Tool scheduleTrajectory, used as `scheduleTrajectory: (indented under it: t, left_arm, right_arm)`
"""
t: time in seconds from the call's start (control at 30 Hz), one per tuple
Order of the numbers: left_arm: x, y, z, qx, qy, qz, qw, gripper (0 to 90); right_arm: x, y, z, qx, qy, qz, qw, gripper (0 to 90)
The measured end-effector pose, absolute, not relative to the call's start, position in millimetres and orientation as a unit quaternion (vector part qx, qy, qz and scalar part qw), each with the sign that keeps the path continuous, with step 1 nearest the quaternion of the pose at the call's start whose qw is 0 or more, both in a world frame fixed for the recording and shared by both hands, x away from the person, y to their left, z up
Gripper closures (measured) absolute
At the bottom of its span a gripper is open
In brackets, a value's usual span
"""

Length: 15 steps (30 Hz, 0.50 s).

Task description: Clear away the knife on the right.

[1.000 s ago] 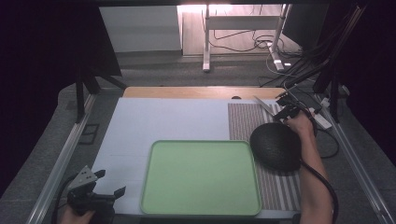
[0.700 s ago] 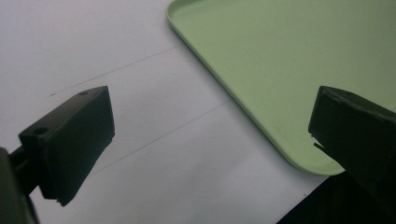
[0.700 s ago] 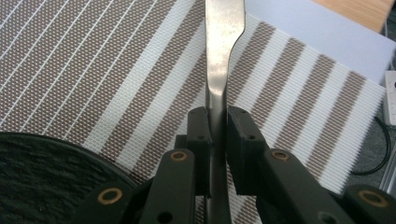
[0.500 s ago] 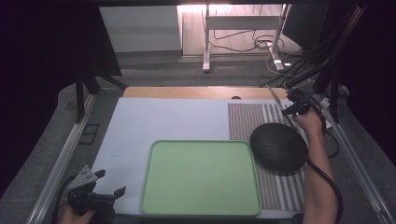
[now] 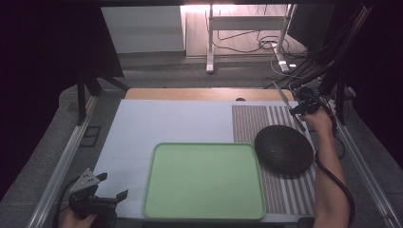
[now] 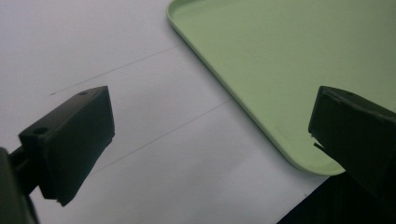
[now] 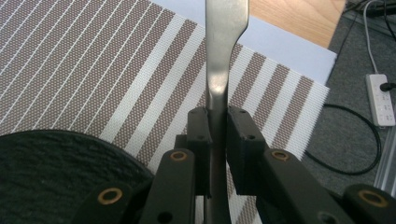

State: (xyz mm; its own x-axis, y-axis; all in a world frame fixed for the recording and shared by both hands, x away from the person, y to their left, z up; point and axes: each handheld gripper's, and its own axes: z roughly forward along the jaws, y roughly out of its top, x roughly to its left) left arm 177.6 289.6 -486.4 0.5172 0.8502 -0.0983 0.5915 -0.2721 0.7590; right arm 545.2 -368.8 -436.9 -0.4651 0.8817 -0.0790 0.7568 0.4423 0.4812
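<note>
My right gripper [image 5: 300,110] is at the table's far right edge, shut on a flat metal utensil [image 5: 281,93] whose free end points up and away. In the right gripper view the jaws [image 7: 218,126] pinch the utensil's narrow neck [image 7: 224,28] above a brown-and-white striped placemat [image 7: 93,60]. A round black plate [image 5: 283,149] lies on that mat, just nearer than the gripper. A pale green tray [image 5: 204,180] lies at the front centre with nothing on it. My left gripper [image 5: 111,186] rests at the front left corner, open [image 6: 215,135], beside the tray's corner [image 6: 303,56].
A white sheet [image 5: 166,123] covers most of the table, with a wooden strip [image 5: 204,93] along the far edge. Metal rails run down both sides. Cables and a white power strip [image 7: 379,100] lie on the floor past the right edge.
My right hand has shifted slightly right and away from the black plate, carrying the utensil. The left gripper, tray and plate have stayed put.
</note>
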Motion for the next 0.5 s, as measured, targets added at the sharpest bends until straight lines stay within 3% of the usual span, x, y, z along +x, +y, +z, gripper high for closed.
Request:
scheduleTrajectory:
  t: [0.5]
  left_arm:
    - [178, 289, -486, 0.781, 0.463, 0.166, 0.385, 1.2]
  right_arm:
    - [499, -329, -426, 0.448, 0.862, 0.201, 0.130, 80.1]
